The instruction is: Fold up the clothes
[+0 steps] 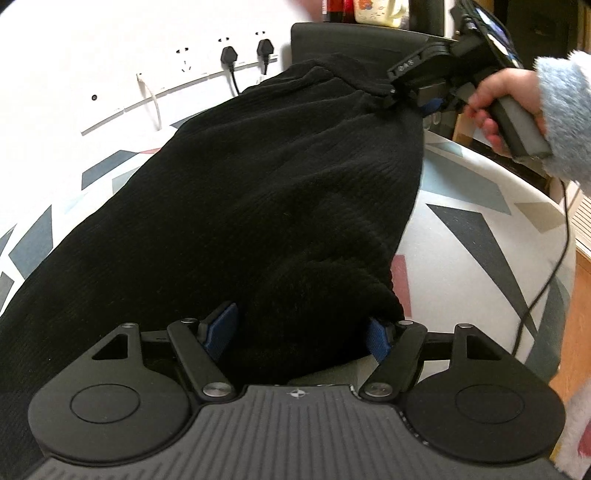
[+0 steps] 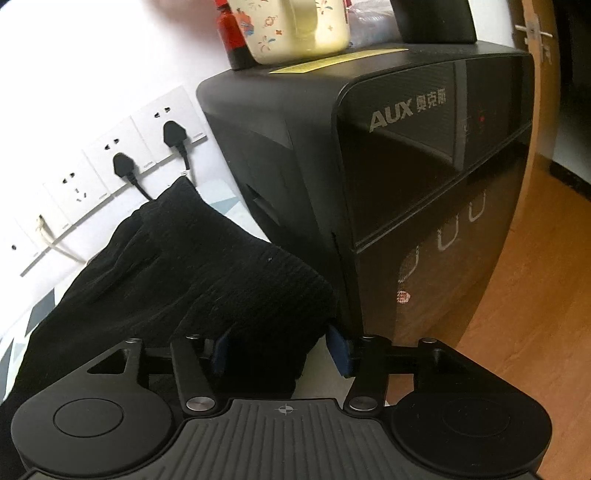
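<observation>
A black ribbed knit garment lies stretched across a surface covered in a grey, white and pink geometric print. In the left wrist view its near end is bunched between the blue pads of my left gripper, filling the gap. At the far end my right gripper pinches a puckered edge, held by a hand in a fuzzy blue sleeve. In the right wrist view the garment fills the space between the pads of the right gripper.
A tall black AUX appliance stands just beyond the garment's far end, with a cream mug and a red bottle on top. Wall sockets with black plugs run behind. A cable hangs over the right edge above wood floor.
</observation>
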A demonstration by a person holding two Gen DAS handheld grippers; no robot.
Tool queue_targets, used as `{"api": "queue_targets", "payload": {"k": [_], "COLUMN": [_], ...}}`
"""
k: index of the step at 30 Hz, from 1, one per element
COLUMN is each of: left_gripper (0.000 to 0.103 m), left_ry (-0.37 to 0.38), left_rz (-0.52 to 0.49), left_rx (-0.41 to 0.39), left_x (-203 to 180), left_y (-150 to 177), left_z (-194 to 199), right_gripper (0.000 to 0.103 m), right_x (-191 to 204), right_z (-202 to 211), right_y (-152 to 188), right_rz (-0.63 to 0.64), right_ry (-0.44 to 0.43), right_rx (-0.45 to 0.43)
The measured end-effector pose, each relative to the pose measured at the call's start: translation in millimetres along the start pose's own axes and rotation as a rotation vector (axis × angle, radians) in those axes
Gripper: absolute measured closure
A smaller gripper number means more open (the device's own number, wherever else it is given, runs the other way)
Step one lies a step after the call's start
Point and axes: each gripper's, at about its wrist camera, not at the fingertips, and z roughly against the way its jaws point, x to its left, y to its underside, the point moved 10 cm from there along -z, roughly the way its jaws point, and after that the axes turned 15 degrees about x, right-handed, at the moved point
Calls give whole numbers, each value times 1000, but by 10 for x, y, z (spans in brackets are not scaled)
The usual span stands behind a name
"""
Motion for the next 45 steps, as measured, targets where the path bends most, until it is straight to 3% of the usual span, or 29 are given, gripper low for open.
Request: {"api": "queue_targets", "payload": {"k": [4,9,14,16,18,19,22,25,29,33,41,45], "left_gripper": [29,27,23,22,22,22,17,12,12,12,12,12], "left_ry": [18,32,-11,6,32,51,50,33,-69,-189,-312,-314], "left_rz": [-12,-52,-143,-131,-96,-60,81,328,731,983,1318,1347], "left_rx": [2,18,7,-9,-34,-53,-134,-204,-171,-117,-59,-65], "left_x": [17,-18,-144,-122,-69,-15,262,717,1425,1856,2496,2731], "left_y": [66,81,108,111,112,109,110,209,721,1403,2547,2725], "left_z": [42,57,34,98,203,293,598,868,963,1070,1275,1334], "right_gripper": [53,52,52,47,28,19,9,1,1,1,1,1], "right_x": [70,70,97,95,98,107,187,422,1016,1609,2628,3236], "right_z": [3,-33,-79,-55,14,81,347,604,624,291,-166,-335], "right_y": [-12,-58,-139,-105,-61,-34,49,115,189,431,1076,1421], "right_rz": [44,13,-7,-30,-40,-37,-17,23,110,214,457,587], "right_ry": [62,74,89,106,132,139,133,96,10,1,-4,-16], "right_rx": [-25,-19,-17,-13,-7,-14,-58,-114,-105,4,167,222]}}
